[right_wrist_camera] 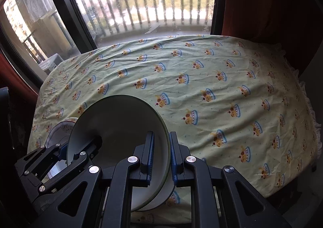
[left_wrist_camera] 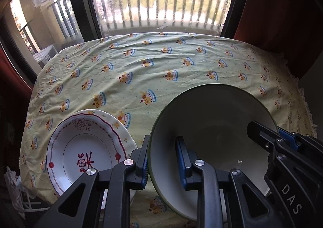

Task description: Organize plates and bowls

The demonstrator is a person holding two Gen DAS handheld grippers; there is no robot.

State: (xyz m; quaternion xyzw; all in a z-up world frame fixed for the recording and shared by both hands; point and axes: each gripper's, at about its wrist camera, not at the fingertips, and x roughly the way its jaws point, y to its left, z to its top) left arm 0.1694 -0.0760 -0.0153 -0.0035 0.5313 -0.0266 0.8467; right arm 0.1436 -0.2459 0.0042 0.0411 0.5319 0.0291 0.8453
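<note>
Both hand-held grippers, left (left_wrist_camera: 164, 159) and right (right_wrist_camera: 161, 159), pinch the stiff, slippery, breakable bowl (left_wrist_camera: 212, 123) at its nine and three o'clock rim.

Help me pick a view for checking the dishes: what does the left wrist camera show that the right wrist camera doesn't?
Only the left wrist view shows the flowered plate in full, resting on a second plate. Only the right wrist view shows the tablecloth's right side. Both show the green-rimmed bowl, clamped at opposite rims by the left gripper and right gripper.
</note>
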